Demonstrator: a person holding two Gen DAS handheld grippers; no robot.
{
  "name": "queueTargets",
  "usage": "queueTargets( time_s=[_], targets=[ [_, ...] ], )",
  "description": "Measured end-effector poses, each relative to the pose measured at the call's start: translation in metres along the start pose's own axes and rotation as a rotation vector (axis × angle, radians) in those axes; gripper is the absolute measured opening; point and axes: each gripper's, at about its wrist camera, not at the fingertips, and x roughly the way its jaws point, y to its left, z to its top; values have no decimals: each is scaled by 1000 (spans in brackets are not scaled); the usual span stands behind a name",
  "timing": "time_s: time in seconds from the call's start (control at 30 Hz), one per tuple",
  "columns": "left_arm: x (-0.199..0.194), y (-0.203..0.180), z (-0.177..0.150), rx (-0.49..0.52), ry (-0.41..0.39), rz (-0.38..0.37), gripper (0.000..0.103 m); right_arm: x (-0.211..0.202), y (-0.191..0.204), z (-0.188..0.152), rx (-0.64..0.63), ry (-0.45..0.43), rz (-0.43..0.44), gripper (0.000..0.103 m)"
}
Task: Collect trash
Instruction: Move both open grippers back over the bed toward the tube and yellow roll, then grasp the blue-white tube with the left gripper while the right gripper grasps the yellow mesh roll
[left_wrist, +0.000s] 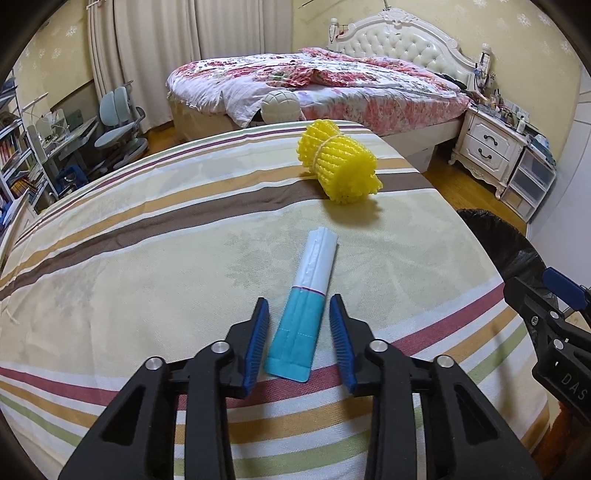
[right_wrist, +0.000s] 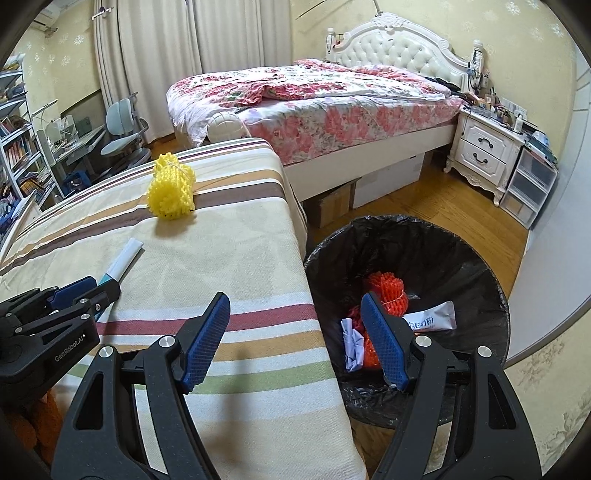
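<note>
A white and teal packet (left_wrist: 308, 302) lies on the striped tablecloth (left_wrist: 147, 258). My left gripper (left_wrist: 299, 306) is open, its blue fingers on either side of the packet's teal end, not closed on it. A yellow foam net roll (left_wrist: 338, 162) lies further back on the table; it also shows in the right wrist view (right_wrist: 170, 190). My right gripper (right_wrist: 295, 299) is open and empty, over the table's right edge beside the black-lined trash bin (right_wrist: 480, 266). The bin holds an orange foam net (right_wrist: 386, 288), a white sachet (right_wrist: 430, 317) and crumpled paper (right_wrist: 352, 343).
The bin stands on the wooden floor (right_wrist: 424, 199) just right of the table. A bed with a floral cover (right_wrist: 314, 99) is behind, with a white nightstand (right_wrist: 484, 151) and plastic drawers (right_wrist: 532, 192) at right. A desk chair (right_wrist: 123, 129) and shelves stand at left.
</note>
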Motion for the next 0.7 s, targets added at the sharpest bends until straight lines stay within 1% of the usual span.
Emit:
queueTargets(
  time_s=[0.07, 0.37, 0.53, 0.7],
  targets=[
    [0, 2, 0, 8, -4, 10, 21, 0, 2, 0, -5, 2, 2, 72],
    [2, 19, 4, -14, -15, 24, 21, 3, 19, 4, -36, 5, 21, 72],
    [6, 38, 9, -44, -14, 49, 21, 8, 33, 8, -59, 14, 50, 72],
    [11, 58, 15, -73, -8, 73, 21, 21, 54, 15, -77, 38, 95, 72]
  ],
)
